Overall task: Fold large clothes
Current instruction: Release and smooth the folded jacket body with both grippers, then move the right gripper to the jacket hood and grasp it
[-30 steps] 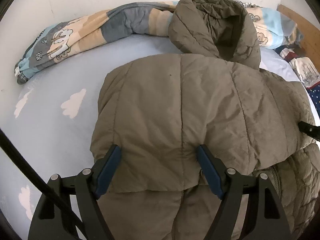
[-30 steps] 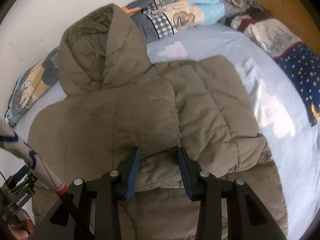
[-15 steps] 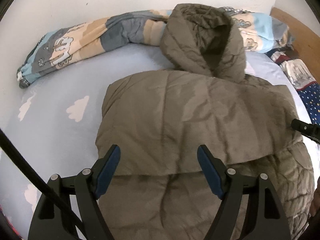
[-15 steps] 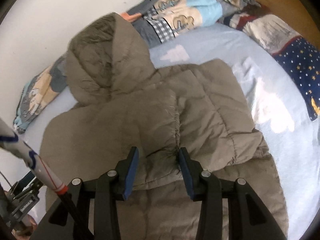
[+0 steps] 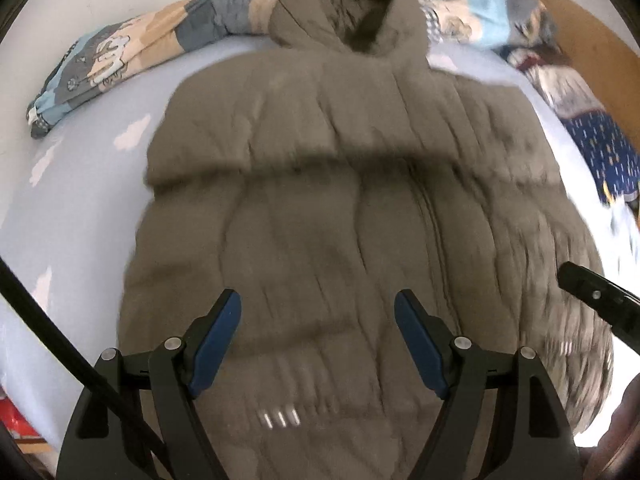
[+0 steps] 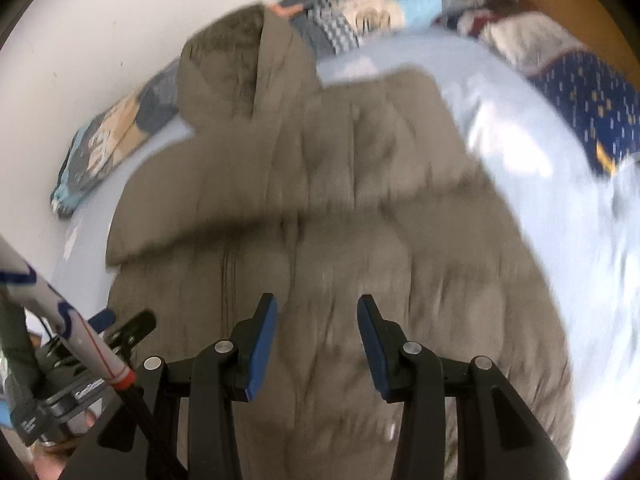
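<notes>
jacket (image 5: 340, 208) folds are seen laid across the chest now, with both sleeves lying over the upper body in a band just below the hood (image 5: 348, 8). the puffy olive garment is spread on the pale blue bed (image 5: 80, 184), its hood toward the top of the frame against the white wall and the patterned blanket (image 5: 120, 52) rolled along it. both views are smeared by motion.

compared with the earlier frames, the folded sleeve edge is no longer sitting between the fingers: in each view it lay right at the fingertips, and it is now found higher in the frame, with the zipped lower body of the jacket filling the space under the fingers. more of the hem side is brought into view, so both tools are judged to have been drawn back toward the near edge of the bed.

the left hand-held gripper (image 5: 318, 332) is held released, its blue pads wide apart above the fabric with nothing pinched. the right hand-held gripper (image 6: 317, 336) is also released; its jaws stand narrower, a little wider than a second ago, and no cloth is caught between them.

the sleeve step is therefore judged finished, and the lower half remains to be folded up toward the hood.
</notes>
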A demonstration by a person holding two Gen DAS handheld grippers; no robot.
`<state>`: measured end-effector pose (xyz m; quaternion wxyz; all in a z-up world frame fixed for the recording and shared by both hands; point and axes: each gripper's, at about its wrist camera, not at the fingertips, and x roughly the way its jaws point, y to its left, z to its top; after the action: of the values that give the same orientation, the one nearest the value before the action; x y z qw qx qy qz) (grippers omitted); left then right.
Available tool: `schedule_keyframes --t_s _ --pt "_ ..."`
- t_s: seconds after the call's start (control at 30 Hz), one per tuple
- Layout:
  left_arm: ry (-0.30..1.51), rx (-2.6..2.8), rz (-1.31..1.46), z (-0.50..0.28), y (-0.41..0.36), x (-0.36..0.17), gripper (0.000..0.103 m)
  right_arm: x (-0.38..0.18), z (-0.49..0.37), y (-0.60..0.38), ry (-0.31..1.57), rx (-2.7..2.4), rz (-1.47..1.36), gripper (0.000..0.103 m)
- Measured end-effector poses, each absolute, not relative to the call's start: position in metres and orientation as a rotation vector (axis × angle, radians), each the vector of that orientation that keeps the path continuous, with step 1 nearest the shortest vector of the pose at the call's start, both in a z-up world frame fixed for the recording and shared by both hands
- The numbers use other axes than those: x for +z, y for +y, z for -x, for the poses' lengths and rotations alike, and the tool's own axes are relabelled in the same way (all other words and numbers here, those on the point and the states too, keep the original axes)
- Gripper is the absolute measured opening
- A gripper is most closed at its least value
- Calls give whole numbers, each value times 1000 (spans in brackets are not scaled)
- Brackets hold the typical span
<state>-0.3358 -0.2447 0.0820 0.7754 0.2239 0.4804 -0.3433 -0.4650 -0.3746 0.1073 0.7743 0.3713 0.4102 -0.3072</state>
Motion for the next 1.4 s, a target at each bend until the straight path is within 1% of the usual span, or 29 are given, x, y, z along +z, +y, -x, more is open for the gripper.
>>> schedule_keyframes --t_s 0.17,0.23,0.3,0.33,0.4,0.47,0.53,0.6,0.63,0.67,0.77,0.87,0.93,1.07,1.17,1.27,1.4 --pt "1105 -729 -592 380 -230 56 78 85 486 -337 969 -644 -795 45" --pt "1115 -726 -632 392 -227 56 78 77 491 -329 993 -638 -806 45" --pt "1086 -739 -656 401 -223 59 78 72 491 -326 1013 -626 -797 45" --pt "1075 -739 -660 403 -220 58 78 70 490 -326 1019 -628 -792 47" --pt "1082 -748 -634 402 -215 53 78 68 484 -324 1034 -631 -779 55" --pt "1098 -771 -582 394 -210 52 78 66 478 -321 1043 -632 -768 66" --pt "1093 -778 -564 384 -214 55 78 65 472 -318 1057 -644 -747 68" --pt "1046 -785 -540 371 -223 68 78 69 468 -319 1058 -670 -730 67" --pt "1018 -788 -525 361 -229 78 78 75 469 -321 1031 -667 -731 61" --pt "996 -791 -507 350 -235 87 78 83 469 -324 988 -661 -743 58" --pt "944 -791 -403 313 -249 109 78 104 472 -335 880 -685 -731 58" --pt "959 -777 -336 286 -255 106 78 108 471 -346 812 -683 -741 58" --pt "997 -788 -331 274 -258 100 78 111 464 -353 807 -668 -734 58" --pt "966 -784 -305 257 -259 113 78 135 445 -389 799 -628 -686 58" --pt "966 -781 -251 240 -252 121 78 170 412 -432 772 -622 -665 58" --pt "978 -774 -234 229 -252 119 78 207 360 -481 749 -611 -636 58" --pt "1007 -778 -226 223 -251 112 78 226 297 -542 748 -640 -624 58"
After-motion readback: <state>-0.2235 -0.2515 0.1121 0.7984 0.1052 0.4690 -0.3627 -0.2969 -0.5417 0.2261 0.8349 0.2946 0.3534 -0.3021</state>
